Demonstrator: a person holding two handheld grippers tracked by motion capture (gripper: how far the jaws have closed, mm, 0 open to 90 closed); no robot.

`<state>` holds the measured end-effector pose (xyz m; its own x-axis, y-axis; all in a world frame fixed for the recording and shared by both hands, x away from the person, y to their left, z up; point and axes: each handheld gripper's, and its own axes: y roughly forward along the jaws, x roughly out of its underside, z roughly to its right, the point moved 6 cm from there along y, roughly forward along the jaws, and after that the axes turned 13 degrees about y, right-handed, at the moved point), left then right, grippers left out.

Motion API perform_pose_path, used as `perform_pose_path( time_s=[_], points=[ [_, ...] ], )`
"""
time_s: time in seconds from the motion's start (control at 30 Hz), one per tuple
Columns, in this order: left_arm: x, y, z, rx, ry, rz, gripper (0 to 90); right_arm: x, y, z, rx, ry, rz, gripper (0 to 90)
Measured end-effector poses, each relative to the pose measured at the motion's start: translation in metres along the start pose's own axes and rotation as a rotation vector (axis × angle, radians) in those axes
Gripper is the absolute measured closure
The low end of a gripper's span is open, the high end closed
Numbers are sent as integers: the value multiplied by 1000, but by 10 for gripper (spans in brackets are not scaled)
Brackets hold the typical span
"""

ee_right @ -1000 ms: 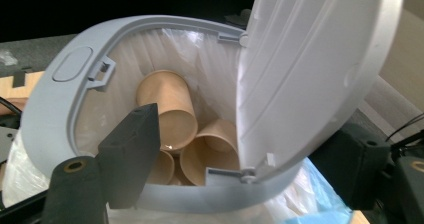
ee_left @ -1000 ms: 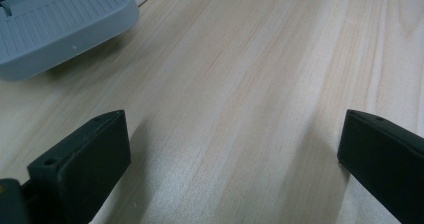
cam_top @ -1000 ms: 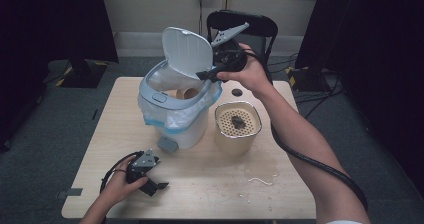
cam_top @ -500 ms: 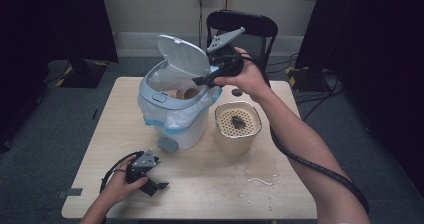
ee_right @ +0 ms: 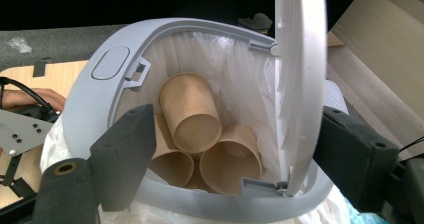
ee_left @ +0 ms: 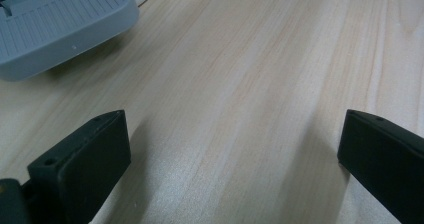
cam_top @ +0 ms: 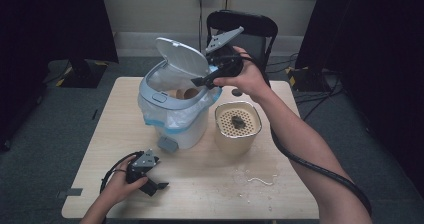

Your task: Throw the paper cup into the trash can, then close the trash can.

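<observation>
A white and pale-blue pedal bin (cam_top: 172,119) lined with a plastic bag stands mid-table, its lid (cam_top: 180,59) raised. In the right gripper view several brown paper cups (ee_right: 190,111) lie inside the bin rim (ee_right: 115,64). My right gripper (cam_top: 200,80) hovers over the bin's right side. Its jaws are open and straddle the upright lid (ee_right: 300,84), which stands close to the right jaw and well apart from the left one. My left gripper (cam_top: 157,186) rests on the table near the front left edge, open and empty. The bin's grey pedal (ee_left: 55,24) lies just ahead of it.
A beige perforated container (cam_top: 238,126) with a dark lump (cam_top: 239,120) on its top stands right of the bin. White scraps (cam_top: 260,180) lie on the wooden table (cam_top: 210,199) in front of it. A black chair (cam_top: 242,26) stands behind the table.
My right gripper has shifted slightly left and down beside the lid, and the lid leans a little more over the bin. The left gripper has not moved.
</observation>
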<state>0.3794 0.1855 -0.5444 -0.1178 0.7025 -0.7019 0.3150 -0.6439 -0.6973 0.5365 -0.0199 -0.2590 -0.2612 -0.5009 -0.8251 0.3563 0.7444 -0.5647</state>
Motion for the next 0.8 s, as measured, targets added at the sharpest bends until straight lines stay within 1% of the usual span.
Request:
perform_pose_path(
  time_s=[0.13, 0.2, 0.5, 0.7, 0.8],
  points=[
    [0, 0, 0, 1, 1, 0, 0, 0, -2, -3, -16, 3, 11, 210],
    [0, 0, 0, 0, 1, 0, 0, 1, -1, -6, -29, 5, 9, 212],
    [0, 0, 0, 0, 1, 0, 0, 5, 1, -12, -60, 6, 11, 225],
    [0, 0, 0, -2, 0, 1, 0, 8, 3, -16, -77, -6, -5, 222],
    [0, 0, 1, -3, 0, 0, 0, 9, 4, -17, -92, -3, -8, 223]
  ],
)
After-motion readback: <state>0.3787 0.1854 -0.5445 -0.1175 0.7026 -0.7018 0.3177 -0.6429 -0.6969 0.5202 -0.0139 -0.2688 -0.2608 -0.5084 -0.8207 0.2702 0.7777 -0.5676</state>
